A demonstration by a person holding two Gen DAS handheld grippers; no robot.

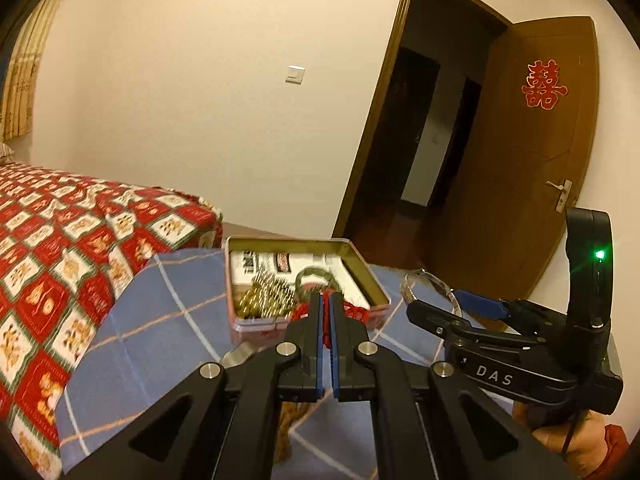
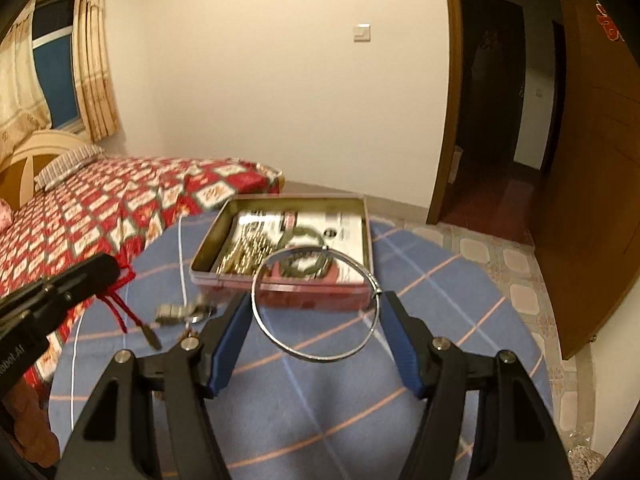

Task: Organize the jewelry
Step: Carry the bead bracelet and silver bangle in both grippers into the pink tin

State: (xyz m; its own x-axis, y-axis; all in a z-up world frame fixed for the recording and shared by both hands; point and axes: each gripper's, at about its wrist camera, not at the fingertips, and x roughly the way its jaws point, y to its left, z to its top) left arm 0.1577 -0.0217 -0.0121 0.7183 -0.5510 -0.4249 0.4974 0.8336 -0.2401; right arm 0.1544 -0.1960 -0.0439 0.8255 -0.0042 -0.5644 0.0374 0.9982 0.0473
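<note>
An open tin box (image 1: 370, 276) (image 2: 208, 250) sits on a blue checked cloth and holds a gold bead chain (image 1: 262, 294) (image 2: 244, 254) and a dark green bangle (image 1: 316, 276) (image 2: 306, 264). My left gripper (image 1: 326, 300) is shut on a red cord bracelet (image 1: 354, 312) just before the tin; the cord dangles in the right wrist view (image 2: 118, 304). My right gripper (image 2: 316, 300) holds a thin silver bangle (image 2: 316, 304) (image 1: 432, 284) between its wide-set fingers, above the cloth to the right of the tin.
A small metal watch or clasp piece (image 2: 182, 312) lies on the cloth left of the tin. A bed with a red patterned cover (image 1: 60, 240) stands to the left. An open wooden door (image 1: 528, 140) is at the right.
</note>
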